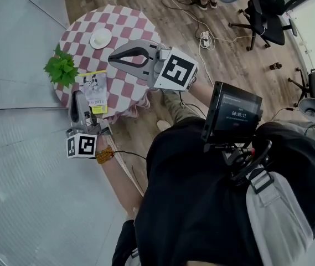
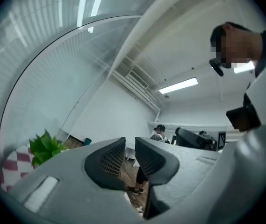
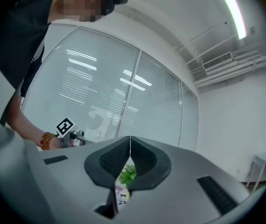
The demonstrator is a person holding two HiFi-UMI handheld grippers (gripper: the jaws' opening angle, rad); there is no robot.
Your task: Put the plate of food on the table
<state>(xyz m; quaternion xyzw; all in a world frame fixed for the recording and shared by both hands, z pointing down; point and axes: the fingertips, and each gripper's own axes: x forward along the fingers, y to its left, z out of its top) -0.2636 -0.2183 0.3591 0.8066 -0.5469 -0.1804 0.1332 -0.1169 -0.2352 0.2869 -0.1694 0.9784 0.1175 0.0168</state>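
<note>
Below, checked table (image 1: 129,26) on wood floor (image 1: 223,54); L tool (image 2: 130,143) ajar, R tool (image 3: 130,141) closed, both empty.

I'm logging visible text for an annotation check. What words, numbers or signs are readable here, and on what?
"00:08:11", roughly, as the digits are small: on the dark screen at the person's chest.
Line above those digits: too blurred to read.
Print on the booklet lying on the checked table: too small to read.
Cubes of the left gripper and right gripper: square code markers, no words.
</note>
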